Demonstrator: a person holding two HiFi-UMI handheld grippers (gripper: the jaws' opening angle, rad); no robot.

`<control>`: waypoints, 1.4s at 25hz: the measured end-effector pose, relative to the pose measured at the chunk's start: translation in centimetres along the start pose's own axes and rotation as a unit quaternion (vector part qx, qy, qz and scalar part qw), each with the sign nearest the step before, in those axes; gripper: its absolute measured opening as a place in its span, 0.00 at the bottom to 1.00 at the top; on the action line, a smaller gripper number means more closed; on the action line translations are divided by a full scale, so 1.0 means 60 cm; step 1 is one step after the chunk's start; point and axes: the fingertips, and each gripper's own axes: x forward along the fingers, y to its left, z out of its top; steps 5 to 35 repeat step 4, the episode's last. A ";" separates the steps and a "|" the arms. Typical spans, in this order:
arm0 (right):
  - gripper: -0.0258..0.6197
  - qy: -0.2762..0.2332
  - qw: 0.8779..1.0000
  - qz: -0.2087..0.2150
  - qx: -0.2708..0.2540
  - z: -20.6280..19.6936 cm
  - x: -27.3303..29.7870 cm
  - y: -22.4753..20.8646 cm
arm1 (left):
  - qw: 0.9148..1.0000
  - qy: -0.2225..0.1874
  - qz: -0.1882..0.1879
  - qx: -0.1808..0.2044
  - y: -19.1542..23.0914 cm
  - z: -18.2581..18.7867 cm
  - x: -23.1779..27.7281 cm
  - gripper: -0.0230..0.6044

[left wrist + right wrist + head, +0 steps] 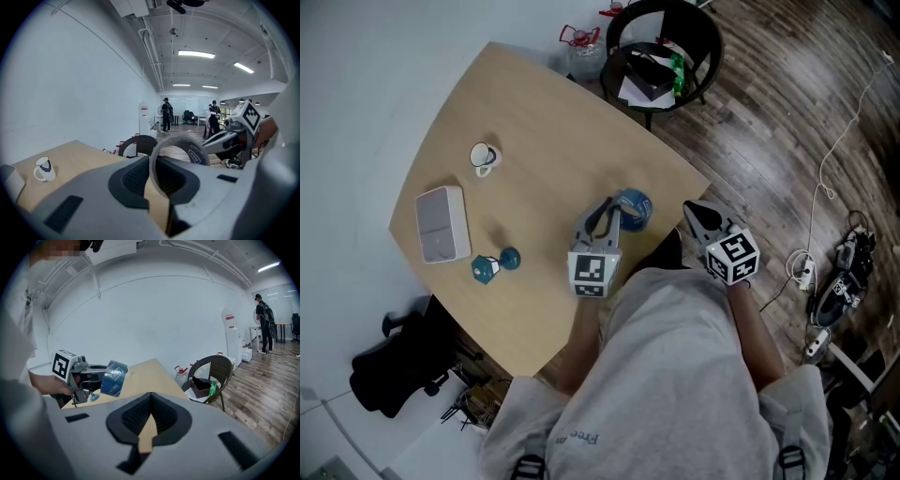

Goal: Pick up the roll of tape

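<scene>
Left gripper view: roll of tape is clamped by its wall between the left gripper jaws, which are kept narrowly apart by it. It is held up above the table near its edge. Right gripper jaws are pressed fully together, nothing gripped, just beside the roll. Farther off, a mug and white box are seen on the table.

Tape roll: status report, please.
Left tool shut on tape, gripping its wall. Tape up off table. Right tool shut, empty, alongside. Nothing in the way.
</scene>
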 end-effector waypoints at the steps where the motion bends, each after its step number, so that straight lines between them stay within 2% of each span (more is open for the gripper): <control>1: 0.04 0.001 1.000 0.000 0.001 -0.001 0.000 0.001 | 1.000 0.001 0.000 -0.001 0.001 -0.002 0.000 0.10; 35: 0.04 0.002 1.000 0.002 0.002 -0.001 0.003 0.003 | 1.000 0.001 -0.003 -0.001 0.003 -0.003 0.006 0.10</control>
